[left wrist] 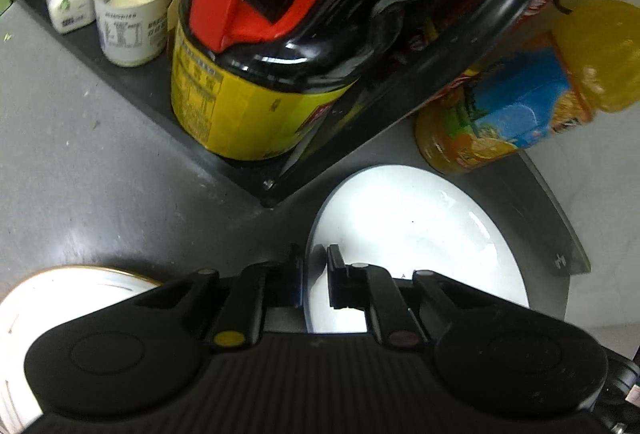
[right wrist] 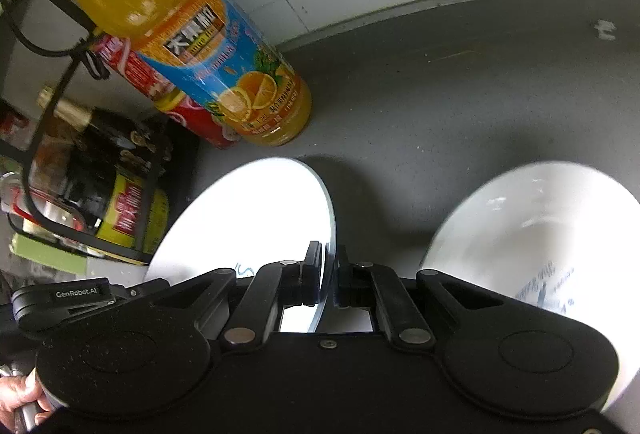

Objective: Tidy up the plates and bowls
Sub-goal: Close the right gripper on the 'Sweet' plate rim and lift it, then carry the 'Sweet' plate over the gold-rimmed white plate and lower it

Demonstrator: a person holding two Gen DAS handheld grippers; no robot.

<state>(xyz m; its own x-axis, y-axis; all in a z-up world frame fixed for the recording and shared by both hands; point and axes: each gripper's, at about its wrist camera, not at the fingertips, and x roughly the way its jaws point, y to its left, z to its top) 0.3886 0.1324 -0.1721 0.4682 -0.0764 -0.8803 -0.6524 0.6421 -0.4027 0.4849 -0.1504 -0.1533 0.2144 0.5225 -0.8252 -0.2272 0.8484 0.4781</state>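
**Mei:** Both grippers first. Right gripper (right wrist: 329, 276) has its jaws pinched on the rim of the white plate (right wrist: 256, 218), the edge running straight between the pads. Left gripper (left wrist: 314, 274) looks nearly closed on the same plate's opposite rim (left wrist: 400, 234); I judge it a grip, though one pad sits over the plate and the other outside it.

**Tom:** Where is the plate?

**Mei:** Tilted over the grey counter (right wrist: 440, 93), just in front of the black rack (left wrist: 460, 45) with the soy sauce jug (left wrist: 260, 73), and near the orange juice bottle (right wrist: 208, 45).

**Tom:** How will it handle?

**Mei:** Glazed ceramic, I'd say: rigid, fairly heavy, slick, and it chips. A thin rim between small pads could twist out, so hold opposite edges, keep it level, and move both hands together.

**Tom:** Anything else to sort?

**Mei:** A white bowl (right wrist: 532, 226) sits right of the plate, and a gold-rimmed bowl (left wrist: 80, 286) lies at the left, beside the left gripper.
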